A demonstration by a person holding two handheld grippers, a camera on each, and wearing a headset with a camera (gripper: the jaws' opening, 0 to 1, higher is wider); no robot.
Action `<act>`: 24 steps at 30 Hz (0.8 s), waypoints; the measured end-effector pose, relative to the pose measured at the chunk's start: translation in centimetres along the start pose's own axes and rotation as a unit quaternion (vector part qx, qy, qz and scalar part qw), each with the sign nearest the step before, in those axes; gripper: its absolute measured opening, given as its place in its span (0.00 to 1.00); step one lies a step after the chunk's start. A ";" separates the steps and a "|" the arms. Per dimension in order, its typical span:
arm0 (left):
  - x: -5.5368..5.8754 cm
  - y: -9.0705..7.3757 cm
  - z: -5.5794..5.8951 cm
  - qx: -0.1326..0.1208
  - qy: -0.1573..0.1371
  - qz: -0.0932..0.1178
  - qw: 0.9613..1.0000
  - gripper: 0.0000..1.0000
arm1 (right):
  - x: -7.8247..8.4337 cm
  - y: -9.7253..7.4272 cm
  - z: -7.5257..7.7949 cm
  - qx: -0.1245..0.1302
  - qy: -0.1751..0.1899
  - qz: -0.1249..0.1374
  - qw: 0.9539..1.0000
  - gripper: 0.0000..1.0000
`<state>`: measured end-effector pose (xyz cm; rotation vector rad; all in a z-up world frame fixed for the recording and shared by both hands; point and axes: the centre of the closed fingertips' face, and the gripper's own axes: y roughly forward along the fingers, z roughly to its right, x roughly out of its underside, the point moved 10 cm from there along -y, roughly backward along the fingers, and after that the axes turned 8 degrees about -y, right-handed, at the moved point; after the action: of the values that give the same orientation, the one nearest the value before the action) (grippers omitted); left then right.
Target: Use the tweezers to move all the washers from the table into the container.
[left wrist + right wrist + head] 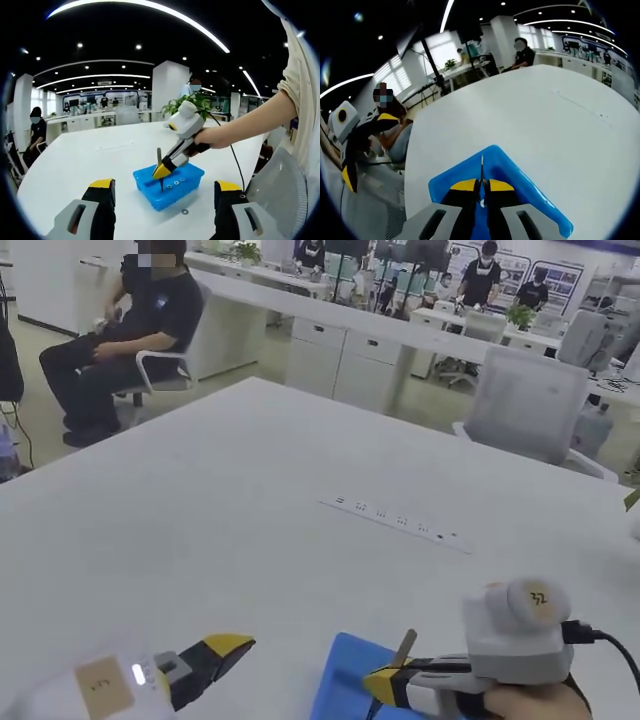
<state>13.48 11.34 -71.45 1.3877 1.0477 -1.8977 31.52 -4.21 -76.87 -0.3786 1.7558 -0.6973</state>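
Clamping tweezers (161, 184) in right hand-held gripper (162, 172), tips in container (170, 197), holding left hand-held gripper (164, 186) open, likely risking flicking stray washer (185, 212) off tabletop (75, 165) through skewed pinch.

Open-plan office with long white work tables

A broad white table (250, 500) with a power strip (395, 520) set into its top takes the near ground. A grey office chair (525, 405) stands at its far right edge, and a person (130, 330) sits on another chair at the far left. Beyond run white benches with drawer cabinets (340, 360), a potted plant (520, 315), people (480, 275) standing at desks and posters (560, 280) on the far wall. Strip lights (150, 7) and round spots cross the dark ceiling.
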 end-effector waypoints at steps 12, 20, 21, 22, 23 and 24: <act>0.1 0.0 0.0 -0.001 -0.002 -0.001 1.000 0.82 | -0.4 -1.0 -0.5 0.011 -0.008 0.020 1.000 0.04; 0.1 0.0 0.1 0.000 0.001 -0.007 1.000 0.82 | -1.2 -3.5 -2.1 0.021 0.002 0.087 0.996 0.04; 0.1 0.1 0.1 0.000 0.002 -0.008 1.000 0.82 | -1.2 -3.9 -2.5 0.022 0.005 0.094 0.995 0.04; 0.2 0.1 0.1 0.000 0.002 -0.009 1.000 0.82 | -1.3 -4.3 -2.8 0.022 0.003 0.099 0.995 0.04; 0.2 0.1 0.1 0.001 0.001 -0.010 1.000 0.82 | -1.3 -4.5 -3.0 0.020 0.005 0.101 0.995 0.04; 0.2 0.1 0.1 0.001 0.000 -0.010 1.000 0.82 | -1.4 -4.7 -3.3 0.019 0.009 0.106 0.994 0.04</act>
<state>13.44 11.21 -71.62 1.3839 1.0646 -1.9129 28.37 -6.18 -72.30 -0.1576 1.7661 -0.5818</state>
